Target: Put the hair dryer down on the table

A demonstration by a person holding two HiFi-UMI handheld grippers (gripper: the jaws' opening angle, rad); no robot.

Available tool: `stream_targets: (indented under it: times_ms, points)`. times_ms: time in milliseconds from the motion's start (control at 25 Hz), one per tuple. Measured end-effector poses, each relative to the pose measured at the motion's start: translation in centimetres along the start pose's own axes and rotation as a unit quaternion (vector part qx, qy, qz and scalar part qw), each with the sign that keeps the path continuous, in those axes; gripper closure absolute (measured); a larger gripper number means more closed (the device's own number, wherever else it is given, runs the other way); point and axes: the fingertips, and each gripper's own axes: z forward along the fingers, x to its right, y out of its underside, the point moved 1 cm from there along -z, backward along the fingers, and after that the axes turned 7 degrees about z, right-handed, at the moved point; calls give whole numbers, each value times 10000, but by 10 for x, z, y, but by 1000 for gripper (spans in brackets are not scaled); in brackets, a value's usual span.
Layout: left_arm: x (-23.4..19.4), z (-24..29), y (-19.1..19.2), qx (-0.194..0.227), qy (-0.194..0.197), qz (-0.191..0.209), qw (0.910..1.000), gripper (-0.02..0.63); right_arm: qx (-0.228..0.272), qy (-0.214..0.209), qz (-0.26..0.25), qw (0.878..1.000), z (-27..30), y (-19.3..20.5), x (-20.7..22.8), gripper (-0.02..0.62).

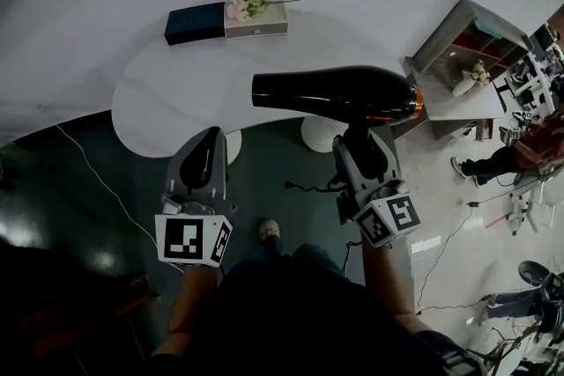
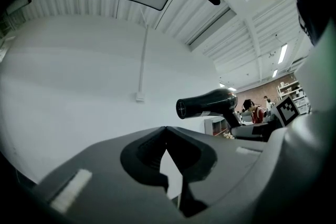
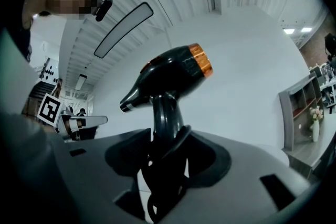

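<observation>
1. One hair dryer [image 1: 339, 95] hung over the table's [image 1: 167, 97] 4 o'clock edge, its handle pinched by the right gripper [image 1: 359, 141].
2. One left gripper [image 1: 210, 135], at 6 o'clock, had its fingers pressed together on nothing.
3. Two boxes, one dark box [image 1: 194, 23] and one pale box [image 1: 257, 25], lay at 12 o'clock.

- Left tool [image 1: 211, 135]: held at the left of the head view and pointing forward. Its two jaws meet at the tips with nothing between them.
- Left marker cube [image 1: 194, 239]: sits at the rear of the left tool, on the end nearest the person.
- Left forearm [image 1: 187, 304]: reaches forward from the body to the rear of the left tool.
- Right tool [image 1: 357, 136]: pointing forward, level with the left tool and well apart from it. Its jaws are clamped on the handle of the hair dryer [image 1: 335, 94].
- Right marker cube [image 1: 390, 220]: sits at the rear of the right tool, tilted outward.
- Right forearm [image 1: 388, 277]: extends forward to the right tool.
</observation>
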Motion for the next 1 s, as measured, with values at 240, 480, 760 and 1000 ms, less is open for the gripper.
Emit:
stream_targets:
  times_ms: [240,480,760,1000]
  points:
    - [-9,13,6,-3,146,-126,9998,594,-97,141,-92,9998,7,-1,-3,385]
    - [-26,15,5,-19,72,-230,9997,595,-129,229,-85,9996,14,-7,-2,385]
    - [-57,53,34,-166,-30,-191,9997,594,-217,218,-115,9995,66,13,33,385]
    - [-72,79,45,-271,-137,-152,9994,594,-299,98,-26,9995,107,24,50,385]
